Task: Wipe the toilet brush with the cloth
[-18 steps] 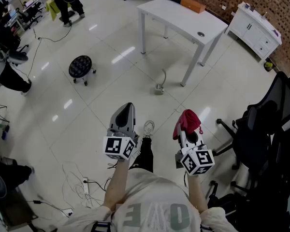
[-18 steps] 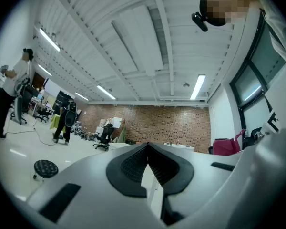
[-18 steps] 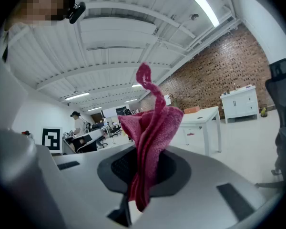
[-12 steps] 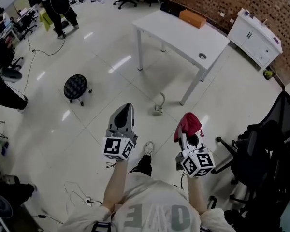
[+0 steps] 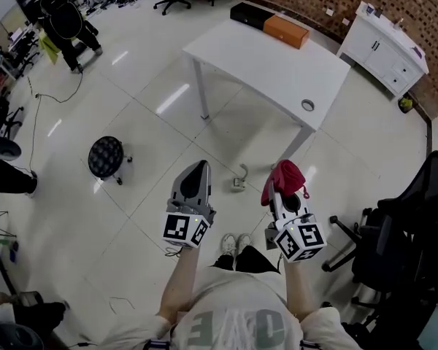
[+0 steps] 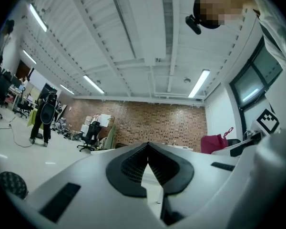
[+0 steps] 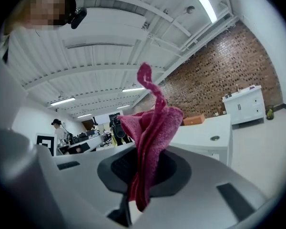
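Note:
My right gripper is shut on a crimson cloth, which bunches up above the jaws. My left gripper is shut with nothing in it; in the left gripper view its jaws meet at the tip. Both grippers are held level at waist height over the tiled floor. A small pale object with a curved handle stands on the floor between and just beyond the two grippers. It may be the toilet brush, but it is too small to tell.
A white table stands ahead with an orange box and a black box at its far edge. A black stool is at the left, a white cabinet at the back right and black office chairs at the right.
The person has walked toward the white table, so the table and the small floor object are nearer. Both grippers keep the same pose, and the cloth stays in the right one.

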A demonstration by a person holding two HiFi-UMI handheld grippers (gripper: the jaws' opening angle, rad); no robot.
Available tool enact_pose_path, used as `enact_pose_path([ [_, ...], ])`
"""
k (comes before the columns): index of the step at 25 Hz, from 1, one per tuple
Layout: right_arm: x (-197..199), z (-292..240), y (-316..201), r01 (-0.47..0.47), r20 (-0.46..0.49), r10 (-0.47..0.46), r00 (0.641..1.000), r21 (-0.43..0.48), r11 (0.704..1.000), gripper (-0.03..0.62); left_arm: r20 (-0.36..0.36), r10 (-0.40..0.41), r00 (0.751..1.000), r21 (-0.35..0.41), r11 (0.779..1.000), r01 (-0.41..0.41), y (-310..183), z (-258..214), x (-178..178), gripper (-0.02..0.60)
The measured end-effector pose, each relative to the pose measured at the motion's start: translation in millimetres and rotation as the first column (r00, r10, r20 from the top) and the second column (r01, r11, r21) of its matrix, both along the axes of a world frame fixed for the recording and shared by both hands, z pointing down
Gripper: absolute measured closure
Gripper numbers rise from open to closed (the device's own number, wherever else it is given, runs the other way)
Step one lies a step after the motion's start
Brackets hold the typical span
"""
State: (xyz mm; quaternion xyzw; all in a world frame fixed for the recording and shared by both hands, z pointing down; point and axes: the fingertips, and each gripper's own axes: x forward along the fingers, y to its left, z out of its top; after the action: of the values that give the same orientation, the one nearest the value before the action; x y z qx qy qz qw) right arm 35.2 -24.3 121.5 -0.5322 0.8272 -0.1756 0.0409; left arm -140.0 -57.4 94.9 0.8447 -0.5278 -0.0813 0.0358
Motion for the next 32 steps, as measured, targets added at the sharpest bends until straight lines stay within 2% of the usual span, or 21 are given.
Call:
enact_pose_path([
  [4,1.3,-2.7,-30.9,0.003,-0.021,-0.003,1.0,-0.004,1.0,0.562,-0.012,-0.009,1.0,-0.04,0.999,0.009,-26.3,9.2,1.1,0.578],
  [8,14.7,-2.4,-50.5,0.0,-0.054,0.0,0.999,0.002,1.0,0.562,-0.015,-0.022,1.0,-0.035,0.999,0.021,-46.8,11.3,6.7,0.578],
  [11,31.3,0.6,-62.5,0.004,-0.047,-0.003,0.999,0.014,1.0,0.562,0.025,-0.013,1.0,-0.031,0.999,0.014,-59.7,16.8,19.7,0.578],
  [14,46.5,32.8,-74.8,0.004,-0.033,-0.003,0.999,0.04,0.999,0.562,0.1,0.004,0.995,-0.022,1.0,-0.002,-70.5,57.1,33.2,0.578],
  [16,51.2,90.3,-84.6,-0.004,-0.01,0.005,1.0,0.062,0.998,0.562,0.122,0.011,0.993,-0.012,1.0,-0.01,-79.0,116.4,35.1,0.578],
  [18,54.4,172.3,-98.5,-0.011,0.012,0.01,1.0,0.073,0.997,0.562,0.105,0.008,0.994,-0.007,1.0,-0.007,-90.7,195.7,34.5,0.578],
  [22,60.0,363.1,-125.9,0.002,-0.009,-0.001,1.0,0.137,0.991,0.562,0.123,0.018,0.992,0.029,0.999,-0.021,-114.0,387.0,38.2,0.578],
  [27,75.2,613.8,-158.7,0.007,0.008,-0.008,1.0,0.151,0.988,0.563,0.061,0.045,0.997,0.004,0.999,-0.046,-135.4,633.0,37.6,0.577],
  [29,81.4,691.2,-171.0,0.012,0.006,-0.013,1.0,0.134,0.991,0.562,0.025,0.064,0.998,-0.008,0.998,-0.064,-139.2,701.7,41.6,0.578],
  [32,83.5,779.3,-191.2,0.028,0.063,-0.033,0.997,0.073,0.997,0.562,-0.034,0.103,0.994,-0.054,0.993,-0.104,-142.9,771.4,53.0,0.578],
])
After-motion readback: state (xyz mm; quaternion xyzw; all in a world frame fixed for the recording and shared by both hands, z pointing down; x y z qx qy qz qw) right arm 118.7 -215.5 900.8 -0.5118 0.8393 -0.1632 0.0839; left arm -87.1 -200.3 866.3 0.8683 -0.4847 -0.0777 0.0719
